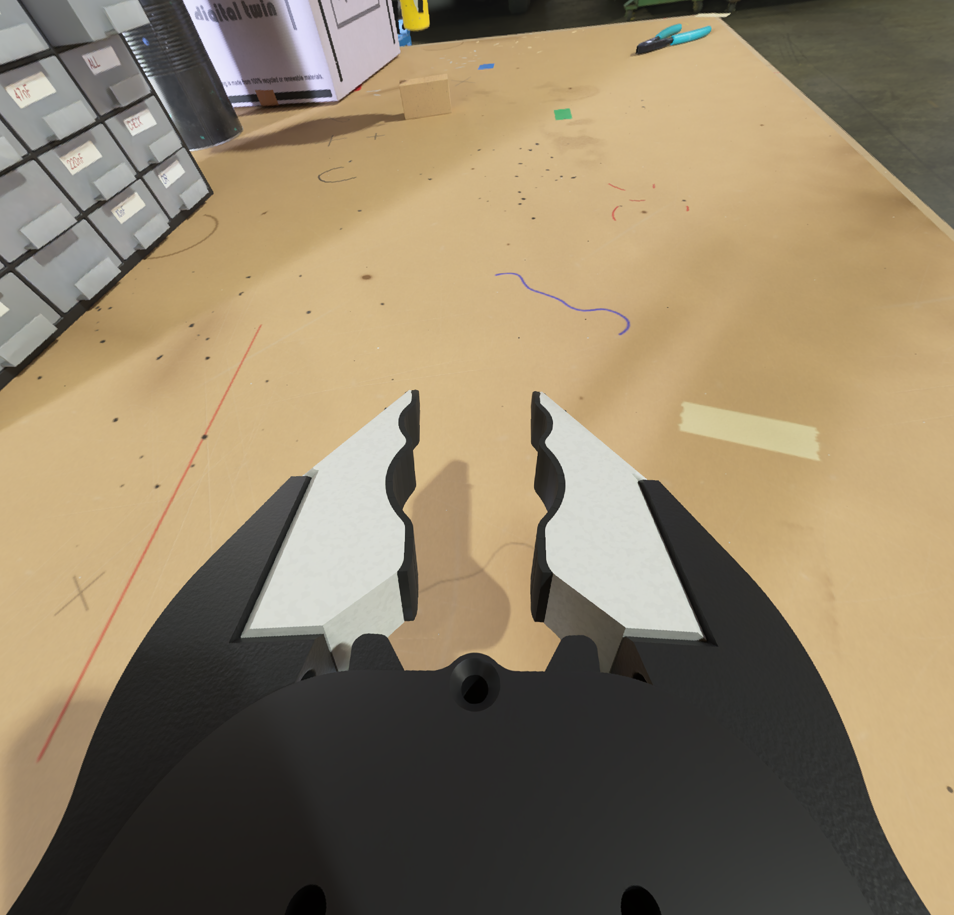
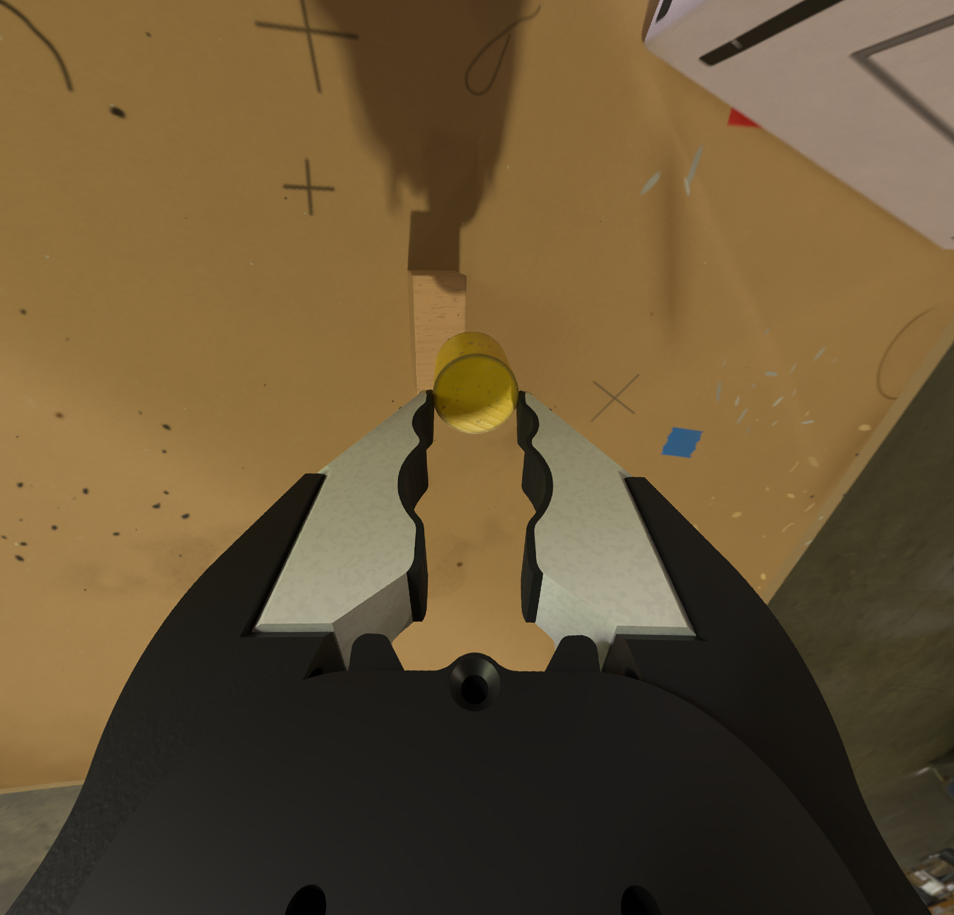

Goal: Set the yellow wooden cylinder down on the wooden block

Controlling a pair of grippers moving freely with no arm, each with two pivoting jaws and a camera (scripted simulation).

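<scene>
The right tool (image 2: 475,399) grips the yellow wooden cylinder (image 2: 475,392) between its fingertips, one flat end of the cylinder facing back toward the camera. It points steeply down at the tabletop (image 2: 206,322), a tan board marked with pencil crosses, black specks and a blue tape square (image 2: 682,442) off to its right. Just beyond the cylinder lies the wooden block (image 2: 439,322), a pale upright-looking slab running straight ahead of the tips; whether cylinder and block touch cannot be told. A dark shadow spreads past the block. A white cardboard box (image 2: 826,64) fills the far right corner.

The left tool (image 1: 475,399) holds nothing, its jaws parted over bare board, and it is angled low and forward across the tabletop (image 1: 464,250). A strip of masking tape (image 1: 748,430) lies just right of its tips, a blue scribble ahead. Far ahead stands the wooden block (image 1: 424,96), with the white box (image 1: 289,28) and a black can (image 1: 180,74) to its left. Grey parts drawers (image 1: 77,167) sit far left, teal pliers (image 1: 671,38) far right. Beyond the edge is a dim workshop floor.
</scene>
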